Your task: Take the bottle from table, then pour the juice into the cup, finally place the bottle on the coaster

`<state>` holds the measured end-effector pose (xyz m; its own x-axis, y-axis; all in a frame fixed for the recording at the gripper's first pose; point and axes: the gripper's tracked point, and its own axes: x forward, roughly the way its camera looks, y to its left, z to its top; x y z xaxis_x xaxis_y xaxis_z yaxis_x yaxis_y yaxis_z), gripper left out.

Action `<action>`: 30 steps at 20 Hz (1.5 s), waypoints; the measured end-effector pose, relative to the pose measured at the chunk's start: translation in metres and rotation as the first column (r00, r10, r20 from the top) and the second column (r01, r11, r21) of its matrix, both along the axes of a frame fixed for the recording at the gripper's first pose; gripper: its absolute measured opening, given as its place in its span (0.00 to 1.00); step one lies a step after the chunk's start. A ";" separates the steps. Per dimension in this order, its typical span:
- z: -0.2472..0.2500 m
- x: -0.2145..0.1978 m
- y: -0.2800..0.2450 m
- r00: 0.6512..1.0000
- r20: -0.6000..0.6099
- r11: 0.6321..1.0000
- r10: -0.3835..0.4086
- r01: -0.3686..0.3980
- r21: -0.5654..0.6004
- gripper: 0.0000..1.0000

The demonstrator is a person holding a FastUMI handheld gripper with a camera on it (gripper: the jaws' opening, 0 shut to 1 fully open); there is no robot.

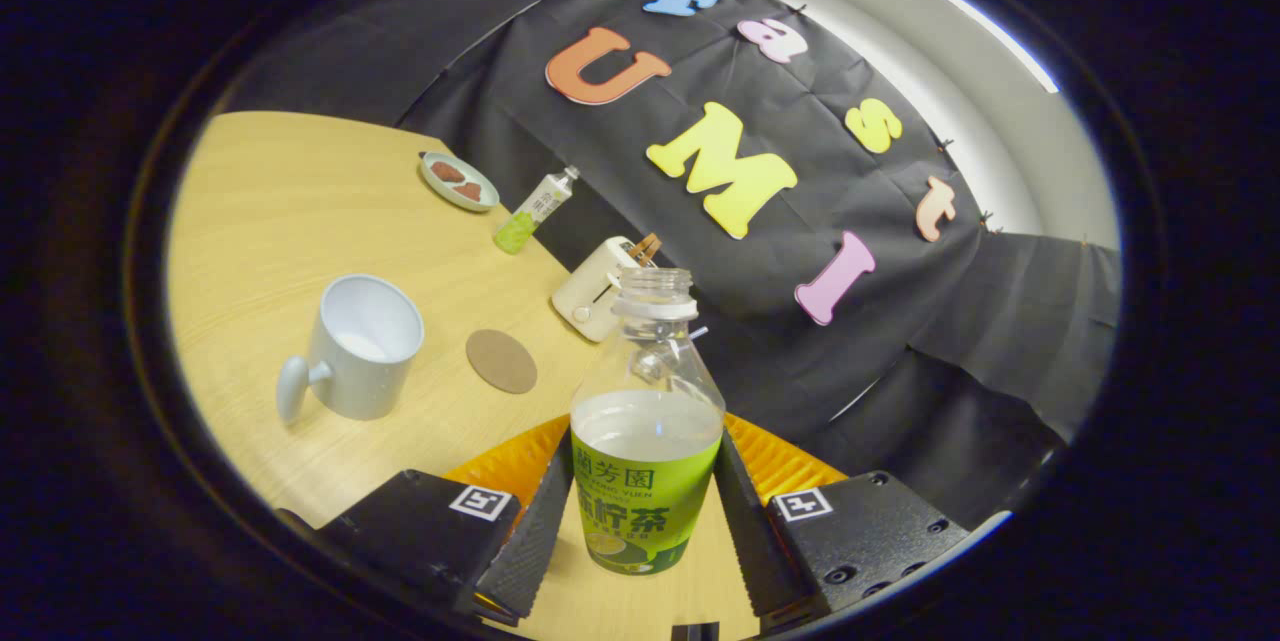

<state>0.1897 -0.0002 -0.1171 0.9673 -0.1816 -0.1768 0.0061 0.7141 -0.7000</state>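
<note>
A: Held bottle (646,441), quick. Colours?

B: Clear plastic, green label with white and dark lettering, pale cloudy liquid above the label. No cap, neck ring whitish.

A: Cup (362,346)?

B: Pale grey-blue outside, white inside. Plain, no pattern.

A: Coaster (501,360)?

B: Flat brown, round, plain.

A: Worktop (290,211)?

B: Light yellow wood, faint grain.

A: Background stuff?

B: Toaster (595,301) cream, brown slices poking out. Second bottle (533,212) clear, white label, green liquid low down. Small plate (458,181) grey-green with two reddish-brown pieces on it.

A: Gripper (646,561)?

B: Skipping finger colours. Black housing blocks, each with a white square tag bearing a black marker pattern. Ribbed orange panels behind. Jaws pressed on the bottle's label, both sides.
</note>
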 end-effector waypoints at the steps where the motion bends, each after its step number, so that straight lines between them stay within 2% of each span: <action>1: -0.002 0.000 0.002 1.000 0.002 0.999 0.001 -0.001 -0.038 0.81; 5: -0.009 0.001 0.009 1.000 0.008 0.981 0.006 -0.004 -0.193 0.80; 10: -0.010 0.002 0.015 0.999 0.044 0.920 -0.013 0.029 -0.391 0.80; 17: -0.003 0.010 0.024 0.999 0.034 0.872 -0.012 0.027 -0.488 0.80; 19: 0.005 0.011 0.027 0.999 0.041 0.836 0.006 0.018 -0.549 0.80; 22: 0.021 0.010 0.031 0.997 0.071 0.762 0.035 0.020 -0.647 0.80; 23: 0.023 0.010 0.032 0.997 0.073 0.751 0.038 0.019 -0.660 0.80; 26: 0.026 0.012 0.033 0.998 0.061 0.747 0.035 0.014 -0.665 0.80; 30: 0.030 0.013 0.038 0.998 0.048 0.706 0.035 0.010 -0.709 0.80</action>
